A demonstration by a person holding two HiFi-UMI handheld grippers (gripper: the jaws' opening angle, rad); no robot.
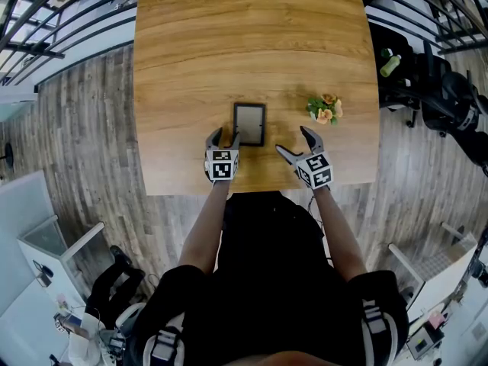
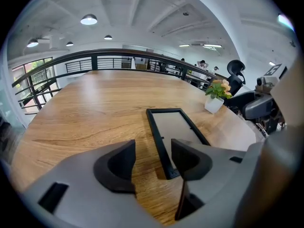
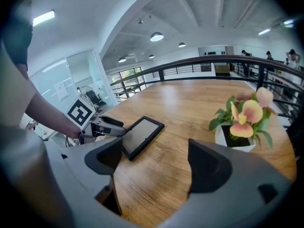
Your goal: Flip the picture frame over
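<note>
A small black picture frame (image 1: pixel 249 123) lies flat on the wooden table (image 1: pixel 252 44), near the front edge. My left gripper (image 1: pixel 226 135) is at the frame's near left corner with its jaws open. In the left gripper view the frame's (image 2: pixel 178 129) left rail runs between the jaws (image 2: pixel 153 158), close to the right one, and neither pad presses on it. My right gripper (image 1: pixel 293 140) stands open over bare wood, right of the frame (image 3: pixel 141 134) and apart from it, with nothing between its jaws (image 3: pixel 154 160).
A small white pot of orange flowers (image 1: pixel 325 110) stands right of the frame, just beyond the right gripper. The table's front edge runs right behind both grippers. Black office chairs (image 1: pixel 450 97) stand off the table's right side, and a railing runs beyond the far edge.
</note>
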